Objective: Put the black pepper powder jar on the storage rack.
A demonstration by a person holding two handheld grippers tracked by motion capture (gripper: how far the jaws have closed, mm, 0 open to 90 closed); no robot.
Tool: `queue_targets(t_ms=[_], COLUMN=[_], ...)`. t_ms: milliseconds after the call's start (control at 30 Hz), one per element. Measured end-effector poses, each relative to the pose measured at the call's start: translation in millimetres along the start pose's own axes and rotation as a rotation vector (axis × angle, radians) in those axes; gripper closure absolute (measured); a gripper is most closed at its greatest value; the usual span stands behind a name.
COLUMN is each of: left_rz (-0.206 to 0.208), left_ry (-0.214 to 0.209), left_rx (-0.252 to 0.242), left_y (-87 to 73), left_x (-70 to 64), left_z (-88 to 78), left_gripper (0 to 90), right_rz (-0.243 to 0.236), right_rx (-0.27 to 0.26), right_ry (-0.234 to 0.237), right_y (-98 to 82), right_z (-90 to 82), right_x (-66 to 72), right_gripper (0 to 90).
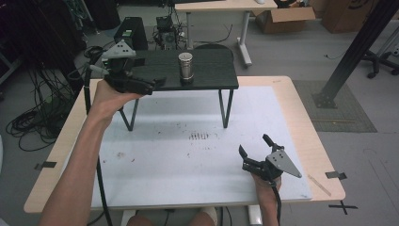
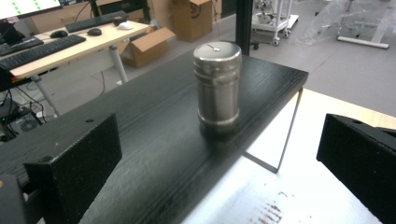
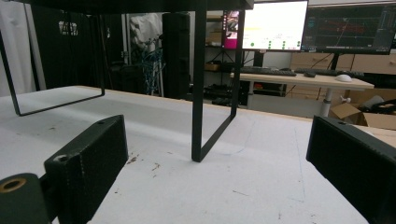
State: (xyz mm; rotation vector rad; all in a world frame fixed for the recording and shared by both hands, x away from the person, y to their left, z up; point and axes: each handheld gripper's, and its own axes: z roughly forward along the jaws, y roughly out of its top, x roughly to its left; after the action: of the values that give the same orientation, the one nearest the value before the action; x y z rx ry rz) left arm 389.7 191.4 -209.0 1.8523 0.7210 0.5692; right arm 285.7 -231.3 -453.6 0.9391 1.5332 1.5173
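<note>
A steel cylinder [image 1: 186,67] stands upright on a black raised shelf [image 1: 207,75] at the back of the table. In the left gripper view the cylinder [image 2: 217,88] is straight ahead on the dark shelf top [image 2: 154,140], a short way beyond the jaws. My left gripper [image 1: 157,83] is held at the shelf's left end, level with its top, open and empty. My right gripper [image 1: 255,145] hovers low over the white mat [image 1: 197,160] at the front right, open and empty, facing the shelf's leg [image 3: 200,88].
The shelf stands on thin black metal legs [image 1: 227,107] with free room beneath. The wooden table edge [image 1: 308,136] frames the mat. Cardboard boxes [image 1: 283,19], a desk [image 1: 226,5] and a black post [image 1: 353,52] stand on the floor beyond.
</note>
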Motion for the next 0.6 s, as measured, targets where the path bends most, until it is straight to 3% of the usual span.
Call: queue_targets(t_ms=[600], left_rz=[-0.030], left_ry=[0.059], left_rx=[-0.020], left_y=[-51.4], left_x=[7.0], left_z=[-52.1], left_gripper=[0.9], right_rz=[0.000], right_rx=[0.002], right_ry=[-0.001], right_y=[0.0], right_z=[0.1], right_x=[0.0], right_gripper=[5.4])
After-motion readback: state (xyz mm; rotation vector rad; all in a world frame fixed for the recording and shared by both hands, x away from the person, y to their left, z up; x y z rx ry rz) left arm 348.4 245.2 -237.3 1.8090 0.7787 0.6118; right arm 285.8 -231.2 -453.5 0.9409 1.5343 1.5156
